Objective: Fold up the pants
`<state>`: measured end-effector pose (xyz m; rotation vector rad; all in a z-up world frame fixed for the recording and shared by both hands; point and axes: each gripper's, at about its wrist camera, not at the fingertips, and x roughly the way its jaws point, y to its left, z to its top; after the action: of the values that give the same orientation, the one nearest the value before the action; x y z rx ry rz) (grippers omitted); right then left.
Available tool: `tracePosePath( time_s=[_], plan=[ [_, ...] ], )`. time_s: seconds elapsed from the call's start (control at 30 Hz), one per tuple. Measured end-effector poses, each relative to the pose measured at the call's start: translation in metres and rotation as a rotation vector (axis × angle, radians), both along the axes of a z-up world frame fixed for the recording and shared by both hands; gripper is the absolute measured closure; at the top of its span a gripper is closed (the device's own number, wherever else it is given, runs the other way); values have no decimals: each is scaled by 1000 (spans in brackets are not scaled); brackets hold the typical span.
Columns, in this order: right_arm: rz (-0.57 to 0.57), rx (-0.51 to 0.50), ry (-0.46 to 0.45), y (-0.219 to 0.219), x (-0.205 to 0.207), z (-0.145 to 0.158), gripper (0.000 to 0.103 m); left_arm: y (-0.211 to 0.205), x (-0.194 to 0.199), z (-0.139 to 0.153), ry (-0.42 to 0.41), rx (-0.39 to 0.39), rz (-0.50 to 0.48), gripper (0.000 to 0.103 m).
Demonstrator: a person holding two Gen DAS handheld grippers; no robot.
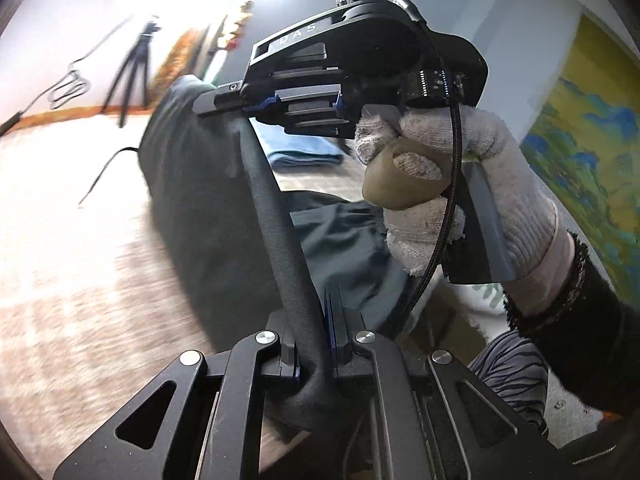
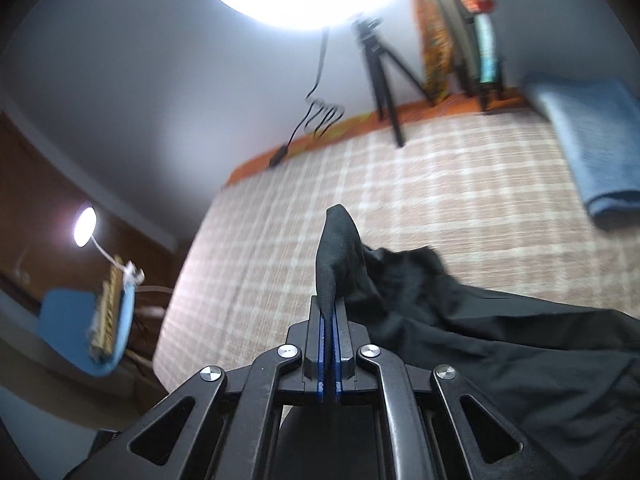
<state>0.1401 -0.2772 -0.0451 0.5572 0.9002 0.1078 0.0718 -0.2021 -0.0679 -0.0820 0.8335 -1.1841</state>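
Black pants (image 2: 500, 340) (taut) between both tongs (image 1: 316, 356) (image 2: 329, 344)

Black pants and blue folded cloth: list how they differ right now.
The black pants are dark, lifted and draped loose; the blue folded cloth is pale and lies flat, folded. The pants are clamped by the right gripper and left gripper; the cloth is untouched. Both sit over the checked bed cover.

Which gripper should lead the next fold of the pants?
Neither clearly: probably both together. The left gripper and right gripper are each shut on the black pants, a taut edge stretched between them above the checked bed cover.
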Motion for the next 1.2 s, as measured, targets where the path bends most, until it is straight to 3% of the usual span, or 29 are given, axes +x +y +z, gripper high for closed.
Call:
tracePosePath(
  time_s=[0.53, 0.93, 1.2],
  plan=[
    [-260, 137, -110, -148, -91, -2, 102, -115, -21, 8, 2, 14, -222, 96],
    [-365, 151, -67, -217, -121, -28, 102, -174, -44, -4, 44, 36, -311, 96],
    [-406, 154, -33, -249, -141, -44, 102, -190, -48, -9, 41, 64, -340, 96]
  ],
)
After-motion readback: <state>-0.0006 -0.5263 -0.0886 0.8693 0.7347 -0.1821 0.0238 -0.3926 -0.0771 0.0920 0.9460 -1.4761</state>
